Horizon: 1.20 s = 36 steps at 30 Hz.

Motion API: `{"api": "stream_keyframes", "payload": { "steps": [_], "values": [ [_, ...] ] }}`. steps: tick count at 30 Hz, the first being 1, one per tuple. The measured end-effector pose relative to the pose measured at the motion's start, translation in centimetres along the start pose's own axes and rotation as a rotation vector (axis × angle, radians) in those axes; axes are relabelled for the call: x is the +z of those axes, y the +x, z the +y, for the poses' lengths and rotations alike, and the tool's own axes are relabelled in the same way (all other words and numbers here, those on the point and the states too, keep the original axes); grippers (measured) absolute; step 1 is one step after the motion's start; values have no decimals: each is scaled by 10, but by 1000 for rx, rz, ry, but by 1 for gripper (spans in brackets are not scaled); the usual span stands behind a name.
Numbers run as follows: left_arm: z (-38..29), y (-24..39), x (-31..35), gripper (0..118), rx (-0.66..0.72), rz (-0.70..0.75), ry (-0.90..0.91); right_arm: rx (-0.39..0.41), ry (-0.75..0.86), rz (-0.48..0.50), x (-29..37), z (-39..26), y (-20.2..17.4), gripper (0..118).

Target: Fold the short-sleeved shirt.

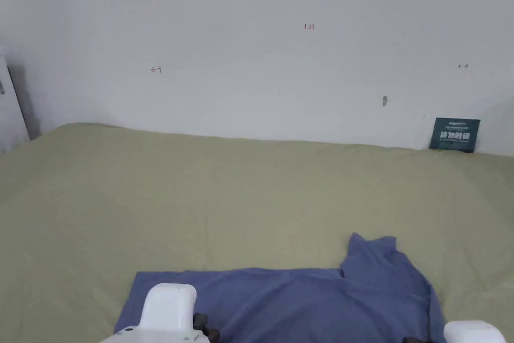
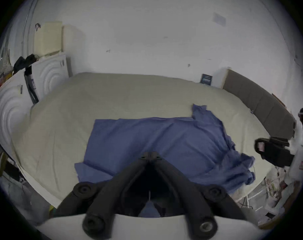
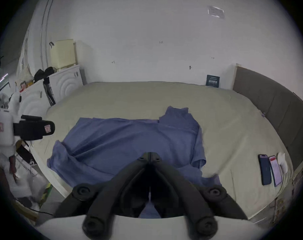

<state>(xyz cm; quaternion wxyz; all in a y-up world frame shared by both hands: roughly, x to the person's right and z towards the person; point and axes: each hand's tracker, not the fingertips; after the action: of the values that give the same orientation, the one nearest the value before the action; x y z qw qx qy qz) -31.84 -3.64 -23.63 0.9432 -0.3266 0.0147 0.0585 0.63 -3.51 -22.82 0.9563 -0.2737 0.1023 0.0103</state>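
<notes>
- writing: the dark teal card (image 1: 454, 134) propped against the white wall (image 1: 261, 58) at the far right of the bed carries pale print, too small to make out. small red marks sit on the wall above the bed, one near the middle and an arrow-like one to each side, none clear enough to read. a pinkish sticker shows on the side of each tool, blurred.
- your left tool (image 2: 150, 156): in the left gripper view its two black jaws meet at the tips, clenched together with no gap. they sit over the near part of the shirt; you cannot tell from these pictures whether cloth is caught between them. in the head view its white housing shows at the bottom edge, over the shirt's left end.
- your right tool (image 3: 150, 155): in the right gripper view its black jaws are likewise closed tip to tip, above the shirt's near edge; whether they pinch fabric cannot be told.
- the blue short-sleeved cotton shirt (image 1: 311, 299) lies spread sideways across the near part of the pale olive-green bed sheet (image 1: 226, 198), hem end to your left, collar and sleeves to your right. one sleeve points away toward the wall; the right end is rumpled and reaches the bed's near edge.
- two phones (image 3: 269, 170) lie side by side on the sheet well to the right of the shirt.
</notes>
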Motion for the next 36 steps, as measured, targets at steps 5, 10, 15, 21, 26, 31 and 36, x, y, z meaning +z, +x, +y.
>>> {"api": "stream_keyframes", "payload": {
  "steps": [5, 10, 15, 21, 26, 31, 36],
  "values": [
    [52, -71, -79, 0, 133, 36, -128, 17, -14, 1, -37, 22, 21, 2],
    [90, -112, -169, 87, 136, 32, -228, 34, -29, -4, -71, 45, 45, 2],
    [93, -118, -251, 87, 105, 103, -375, 4, -53, -10, -89, 55, 72, 2],
    [90, -100, -259, 0, 3, 152, -396, -7, -95, -19, -116, 80, 110, 3],
    [90, -87, -237, 0, -40, 94, -369, -71, -280, 11, -201, 120, 153, 51],
    [92, -89, -233, 0, -6, 74, -371, -210, -510, -34, -299, 122, 190, 69],
    [91, -91, -239, 0, 1, 66, -387, -168, -586, -64, -336, 118, 189, 69]
  ]
}}
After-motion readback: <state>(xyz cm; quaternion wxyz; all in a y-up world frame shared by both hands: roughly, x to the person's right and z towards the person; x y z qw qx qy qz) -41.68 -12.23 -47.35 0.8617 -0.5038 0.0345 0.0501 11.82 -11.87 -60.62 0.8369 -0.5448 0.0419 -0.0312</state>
